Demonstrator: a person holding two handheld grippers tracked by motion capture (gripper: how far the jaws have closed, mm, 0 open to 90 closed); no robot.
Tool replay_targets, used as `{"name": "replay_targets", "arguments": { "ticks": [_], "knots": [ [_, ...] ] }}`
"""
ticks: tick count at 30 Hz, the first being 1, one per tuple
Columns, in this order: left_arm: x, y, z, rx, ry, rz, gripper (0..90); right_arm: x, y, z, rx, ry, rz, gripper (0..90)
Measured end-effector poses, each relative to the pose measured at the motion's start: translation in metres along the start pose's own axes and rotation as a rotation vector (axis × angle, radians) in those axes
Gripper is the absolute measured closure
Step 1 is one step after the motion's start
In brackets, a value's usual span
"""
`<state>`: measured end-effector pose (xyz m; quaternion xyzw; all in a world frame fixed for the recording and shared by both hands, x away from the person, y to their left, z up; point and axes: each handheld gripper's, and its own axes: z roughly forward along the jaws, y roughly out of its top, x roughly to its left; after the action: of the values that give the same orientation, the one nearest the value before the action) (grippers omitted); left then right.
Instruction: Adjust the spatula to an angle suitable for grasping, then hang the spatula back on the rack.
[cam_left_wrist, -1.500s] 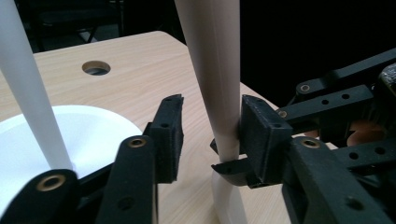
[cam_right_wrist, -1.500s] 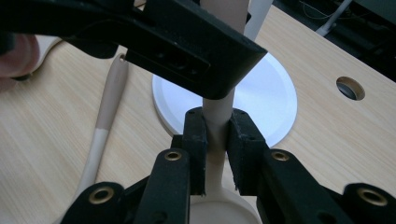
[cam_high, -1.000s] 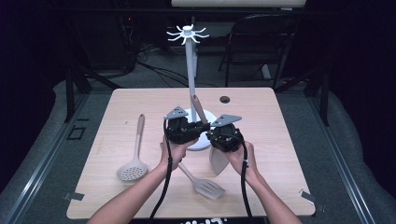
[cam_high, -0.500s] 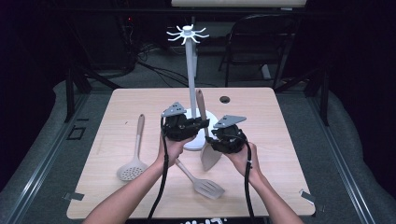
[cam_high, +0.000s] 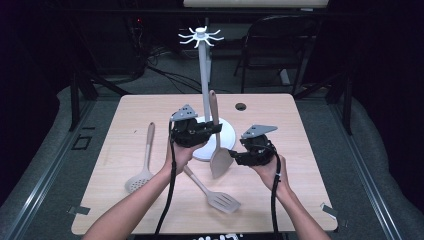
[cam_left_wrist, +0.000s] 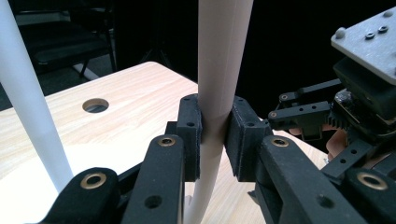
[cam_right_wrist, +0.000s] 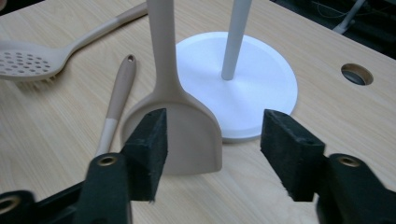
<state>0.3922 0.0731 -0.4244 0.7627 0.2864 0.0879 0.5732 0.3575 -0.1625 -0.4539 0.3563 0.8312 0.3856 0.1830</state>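
Observation:
A beige spatula (cam_high: 220, 161) stands almost upright in front of the white utensil stand (cam_high: 202, 75), blade down near the table. My left gripper (cam_high: 212, 128) is shut on its handle (cam_left_wrist: 215, 93); both pads press the shaft in the left gripper view. My right gripper (cam_high: 239, 156) sits just right of the blade (cam_right_wrist: 184, 135). Its jaws have just been opening and now stand wide apart, the pads (cam_right_wrist: 150, 140) clear of the blade, which hangs just beyond the tips. The right gripper (cam_left_wrist: 355, 116) is also visible at the right edge of the left gripper view.
The stand's round white base (cam_right_wrist: 261, 88) rests mid-table, with hooks at the top of its pole (cam_high: 200, 36). A perforated skimmer spoon (cam_high: 142, 170) lies at the left, and a slotted turner (cam_high: 215, 195) lies near the front. A cable hole (cam_high: 241, 106) is at the back.
The right gripper has opened, let go of the spatula blade and drawn back to the right. The left gripper keeps its hold on the handle, and the spatula now hangs more upright.

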Motion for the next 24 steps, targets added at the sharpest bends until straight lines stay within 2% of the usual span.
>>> {"name": "replay_targets", "arguments": {
  "ticks": [4, 9, 13, 15, 21, 24],
  "knots": [
    [0.002, 0.002, 0.001, -0.002, -0.002, 0.001, 76.6, -0.007, -0.006, -0.002, 0.015, -0.006, 0.014, 28.0],
    [0.007, 0.005, 0.001, 0.002, -0.032, -0.005, 76.6, -0.015, -0.012, -0.007, 0.031, -0.013, 0.034, 14.5],
    [0.008, 0.009, 0.000, 0.010, -0.035, 0.023, 76.5, -0.019, -0.017, -0.009, 0.053, -0.016, 0.025, 2.6],
    [0.009, 0.012, -0.001, 0.011, -0.038, 0.034, 76.5, -0.020, -0.020, -0.010, 0.057, -0.025, 0.015, 0.0],
    [0.012, 0.022, -0.003, 0.013, -0.035, 0.049, 76.5, -0.025, -0.033, -0.014, 0.095, -0.029, 0.009, 0.0],
    [0.014, 0.027, -0.004, 0.017, -0.035, 0.065, 76.5, -0.030, -0.037, -0.015, 0.099, -0.040, 0.020, 0.0]
  ]
}}
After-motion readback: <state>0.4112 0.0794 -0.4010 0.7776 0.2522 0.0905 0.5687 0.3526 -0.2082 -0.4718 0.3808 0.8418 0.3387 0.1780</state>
